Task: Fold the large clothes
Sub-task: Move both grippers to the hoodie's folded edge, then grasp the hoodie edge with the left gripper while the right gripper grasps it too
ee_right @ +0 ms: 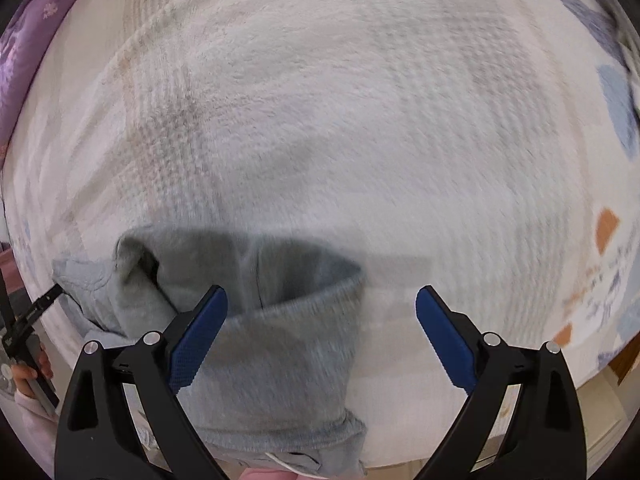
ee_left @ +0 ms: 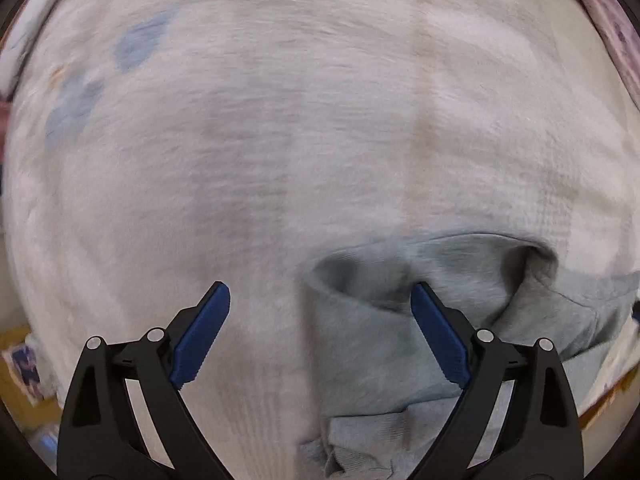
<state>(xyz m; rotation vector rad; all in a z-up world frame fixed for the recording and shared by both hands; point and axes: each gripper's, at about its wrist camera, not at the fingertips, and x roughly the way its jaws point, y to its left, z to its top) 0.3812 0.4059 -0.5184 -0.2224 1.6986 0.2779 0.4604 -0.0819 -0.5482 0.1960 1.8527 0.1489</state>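
Both hand-held grippers spread wide, blue pads well apart, nothing between them. Left hand-held gripper (ee_left: 320, 300) above a pale plush blanket (ee_left: 280, 140), with the grey garment (ee_left: 400, 340) lying below and to its right, a rolled, ribbed opening (ee_left: 360, 276) of the cloth gaping just beside the right-hand pad. Right hand-held gripper (ee_right: 322, 300) over the same spread, the grey garment (ee_right: 272, 340) below and to its left, its ribbed edge (ee_right: 320, 292) running across just past the left-hand pad (ee_right: 200, 332). So, bunched cloth between the two tools, near the front edge of the blanket, crumpled rather than laid flat; a white drawstring (ee_right: 280, 462) showing at the bottom rim of the right view. Long axis hard to judge through the blur: seemingly running from the near edge away toward the open mouth, but not certain. Neither tool clearly nearer; each pad on the inner side almost over the fabric, whether touching cannot be told. Probably an early stage, garment not yet spread out. Next move likely a pinch on either side of the opening, each tool shifting inward, then a pull apart to flatten. Risk: catching the fluffy blanket along with the cloth, or gripping only one layer of the rolled rim. Purple patterned fabric (ee_right: 24, 40) at the far left rim of the right view.
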